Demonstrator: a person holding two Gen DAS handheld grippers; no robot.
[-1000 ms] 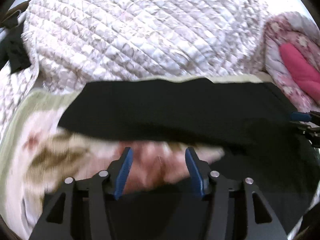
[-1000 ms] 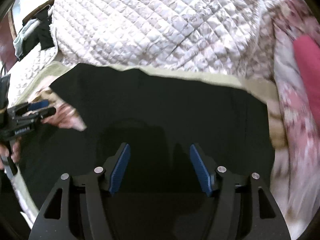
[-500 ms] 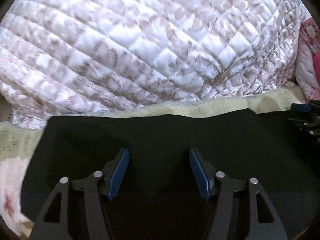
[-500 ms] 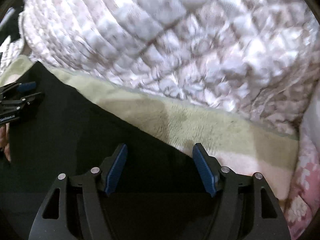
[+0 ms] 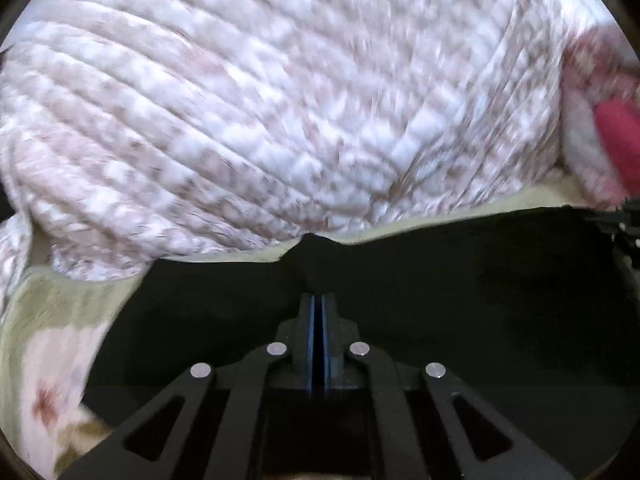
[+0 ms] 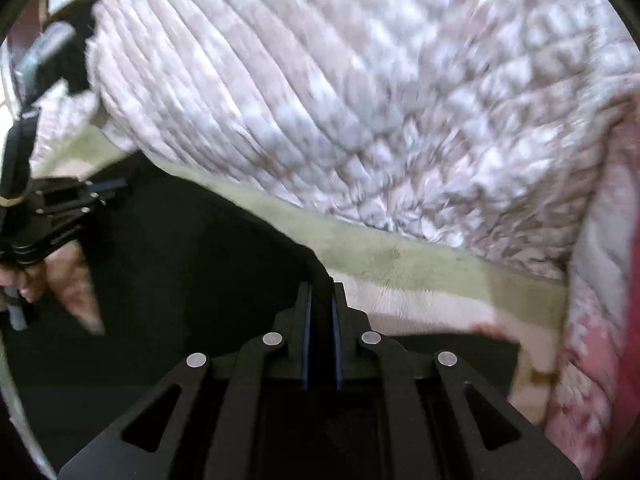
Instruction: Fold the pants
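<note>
Black pants (image 5: 440,300) lie spread on a green and cream fleece blanket (image 5: 48,320). My left gripper (image 5: 319,300) is shut on their far edge, and the cloth rises in a small peak at the fingertips. In the right wrist view the right gripper (image 6: 320,292) is shut on the far corner of the pants (image 6: 180,260), with dark cloth between the blue pads. The left gripper (image 6: 108,188) shows at that view's left edge, with a hand (image 6: 60,280) behind it. The right gripper (image 5: 624,224) peeks in at the left wrist view's right edge.
A bulky white and brown quilt (image 5: 280,100) is piled just beyond the pants. Pink floral bedding (image 5: 600,100) lies to the right. Bare fleece blanket (image 6: 420,264) shows past the pants' far edge. Dark clothing (image 6: 68,60) hangs at the far left.
Both grippers stood open over the pants' far edge half a second ago; now both are shut on it. The edge has bunched up at the fingertips, and both views are blurred.
</note>
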